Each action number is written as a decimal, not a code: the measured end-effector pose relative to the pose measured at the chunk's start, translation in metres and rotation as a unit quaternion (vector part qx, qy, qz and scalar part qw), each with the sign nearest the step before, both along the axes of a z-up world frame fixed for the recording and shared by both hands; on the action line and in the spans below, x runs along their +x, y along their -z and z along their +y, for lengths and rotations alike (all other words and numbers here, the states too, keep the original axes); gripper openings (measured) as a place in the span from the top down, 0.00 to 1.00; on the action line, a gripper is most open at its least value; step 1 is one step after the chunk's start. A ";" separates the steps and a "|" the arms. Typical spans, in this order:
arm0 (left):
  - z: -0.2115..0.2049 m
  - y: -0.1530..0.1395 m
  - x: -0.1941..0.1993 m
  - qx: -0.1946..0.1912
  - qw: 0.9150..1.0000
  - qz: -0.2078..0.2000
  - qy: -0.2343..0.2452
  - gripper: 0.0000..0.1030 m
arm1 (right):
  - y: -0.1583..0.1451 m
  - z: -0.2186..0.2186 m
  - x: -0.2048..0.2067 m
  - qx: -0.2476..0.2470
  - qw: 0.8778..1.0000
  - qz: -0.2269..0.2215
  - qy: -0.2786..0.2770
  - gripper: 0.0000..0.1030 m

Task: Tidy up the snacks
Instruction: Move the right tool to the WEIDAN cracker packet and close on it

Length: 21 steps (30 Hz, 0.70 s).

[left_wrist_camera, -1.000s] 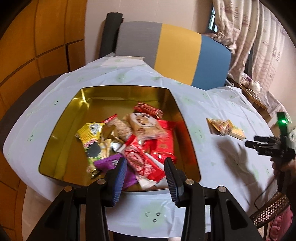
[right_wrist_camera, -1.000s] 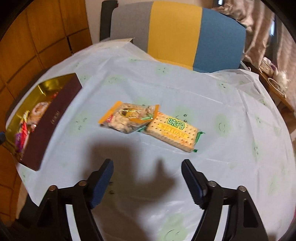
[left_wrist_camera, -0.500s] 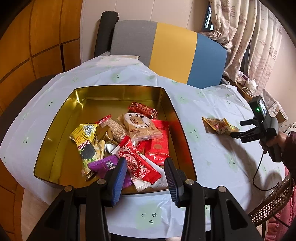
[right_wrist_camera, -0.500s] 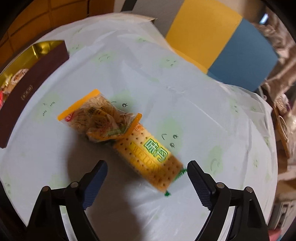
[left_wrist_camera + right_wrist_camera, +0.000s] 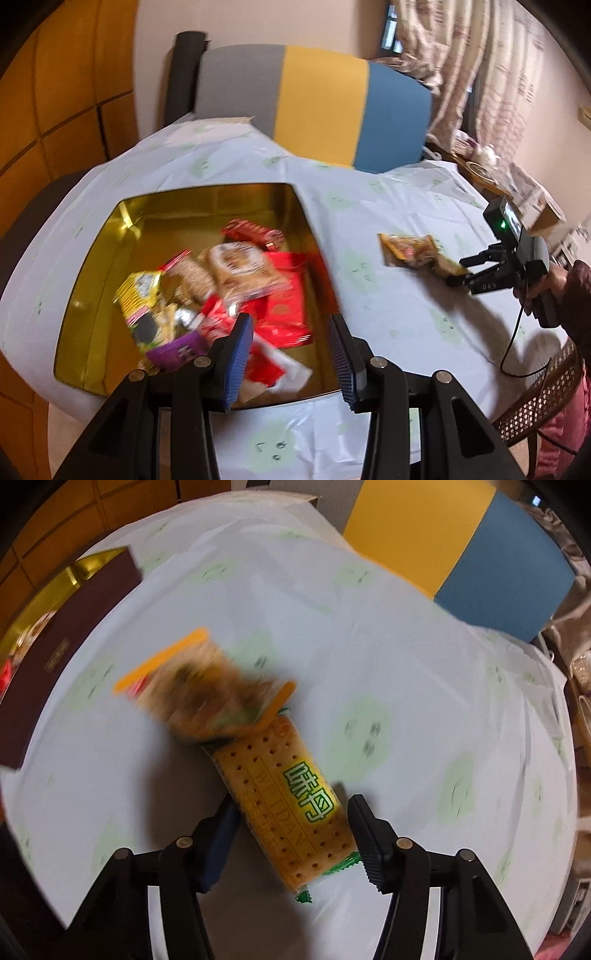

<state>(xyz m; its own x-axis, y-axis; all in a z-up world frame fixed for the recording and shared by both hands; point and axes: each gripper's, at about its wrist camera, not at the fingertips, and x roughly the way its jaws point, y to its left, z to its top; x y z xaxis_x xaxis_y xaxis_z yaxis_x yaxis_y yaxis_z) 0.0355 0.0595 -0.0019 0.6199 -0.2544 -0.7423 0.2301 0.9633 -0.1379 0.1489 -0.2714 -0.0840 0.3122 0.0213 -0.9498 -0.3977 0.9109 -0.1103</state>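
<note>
A gold tin (image 5: 207,194) on the pale tablecloth holds several snack packets (image 5: 240,266). My left gripper (image 5: 290,354) hovers over the tin's near edge, open, with nothing between its fingers. To the right lie an orange snack packet (image 5: 406,249) and, partly under it, a cracker pack (image 5: 288,794) with green lettering. My right gripper (image 5: 291,803) points down over the cracker pack. Its jaws are closing, with the pack between them, and a thin gap shows at the right pad. The orange packet (image 5: 207,694) overlaps the pack's far end. From the left wrist view, the right gripper (image 5: 461,271) sits low on the cloth.
The tin's maroon outer wall (image 5: 44,653) stands at the left of the right wrist view. A grey, yellow and blue chair back (image 5: 314,107) rises behind the table. A person's hand (image 5: 546,291) holds the right gripper, and a wicker seat (image 5: 535,398) is at the table's right edge.
My right gripper has dropped and tilted steeply down onto the cracker pack, and its jaws have narrowed around it. The left gripper has shifted slightly, still open over the tin.
</note>
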 end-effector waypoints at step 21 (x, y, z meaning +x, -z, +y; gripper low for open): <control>-0.143 -0.003 0.050 0.115 0.970 0.018 0.211 0.34 | -0.003 -0.018 -0.053 0.004 0.999 0.002 0.044 0.20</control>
<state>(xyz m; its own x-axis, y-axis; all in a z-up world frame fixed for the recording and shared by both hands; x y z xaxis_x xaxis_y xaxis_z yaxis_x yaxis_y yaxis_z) 0.0856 -0.0837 0.0014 0.4691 -0.3049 -0.8289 0.6103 0.7903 0.0546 0.0957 -0.2899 -0.0806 0.3097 0.0008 -0.9508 -0.3165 0.9431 -0.1023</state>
